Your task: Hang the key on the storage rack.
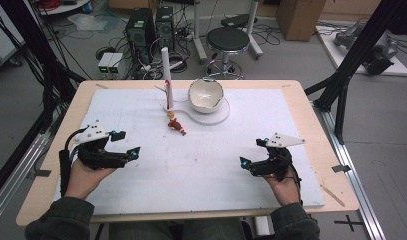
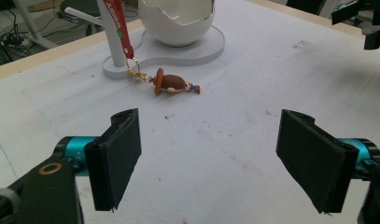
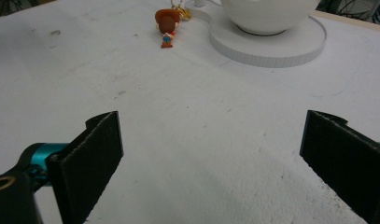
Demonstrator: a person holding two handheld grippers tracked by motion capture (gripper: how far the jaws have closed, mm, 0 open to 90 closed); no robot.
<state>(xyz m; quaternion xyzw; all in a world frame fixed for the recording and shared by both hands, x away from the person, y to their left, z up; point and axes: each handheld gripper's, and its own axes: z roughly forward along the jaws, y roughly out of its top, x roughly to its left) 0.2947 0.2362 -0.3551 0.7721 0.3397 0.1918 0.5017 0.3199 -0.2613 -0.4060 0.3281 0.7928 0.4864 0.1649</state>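
With both grippers, left [image 1: 126, 145] and right [image 1: 252, 152], spread wide and empty, the figurine keychain [image 1: 176, 123] lying at 7 o'clock of the eggshell bowl [image 1: 206, 95] could skid or tug its stand post [image 1: 166, 75] over if pinched off-centre

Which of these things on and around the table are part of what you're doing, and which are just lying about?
Part of the work:
left gripper and right gripper, both open
keychain figure on its red strap
white post stand
egg-shaped bowl

Just lying about:
stool
computer towers
cardboard box
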